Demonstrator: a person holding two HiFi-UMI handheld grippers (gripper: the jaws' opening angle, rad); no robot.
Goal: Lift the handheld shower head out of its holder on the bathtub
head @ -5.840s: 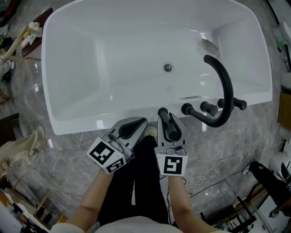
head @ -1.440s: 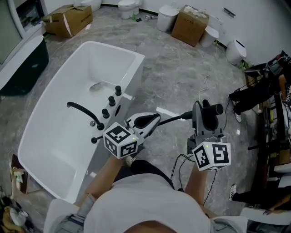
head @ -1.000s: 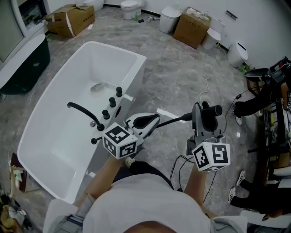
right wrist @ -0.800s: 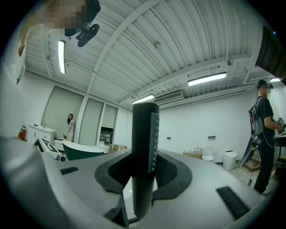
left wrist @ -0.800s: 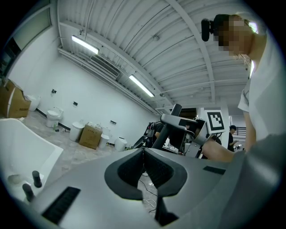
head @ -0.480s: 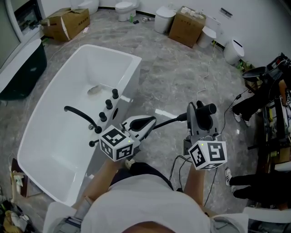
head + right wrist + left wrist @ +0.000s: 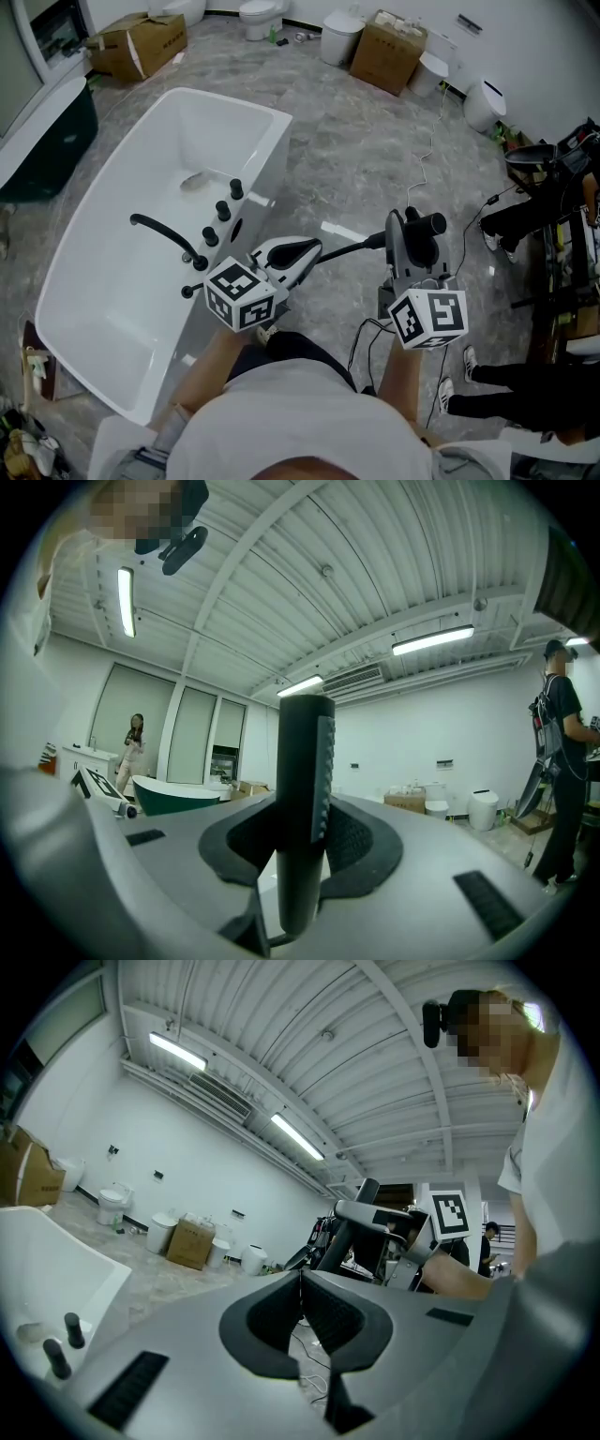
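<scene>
The white bathtub (image 7: pixel 103 309) filled the left of the head view, set on a grey marbled floor (image 7: pixel 366 150), with the person standing just beside its near corner. The right claw (image 7: pixel 415 234) was held out level over the floor, well apart from the tub, and its jaws pinched the black shower head (image 7: pixel 433 225), which was out of any holder. A black hose (image 7: pixel 352 248) ran from that claw toward the left. The left claw (image 7: pixel 298 251) was near the tub's rim, close to the curved black faucet (image 7: pixel 164 232) and the row of black knobs (image 7: pixel 223 210). From above, the right claw's body hid the grip itself. The right gripper view showed it plainly: the shower head (image 7: pixel 305 789) stood upright between the pads of the right claw (image 7: pixel 305 841), pressed from both sides (its nubbed face turned to the right). That view also took in a dark green tub (image 7: pixel 178 794) and a standing person (image 7: pixel 134 738), neither seen from above. The left gripper view showed the left claw (image 7: pixel 302 1302) pressed together on nothing, with the marker cube (image 7: pixel 450 1213) of the other claw beyond it.
</scene>
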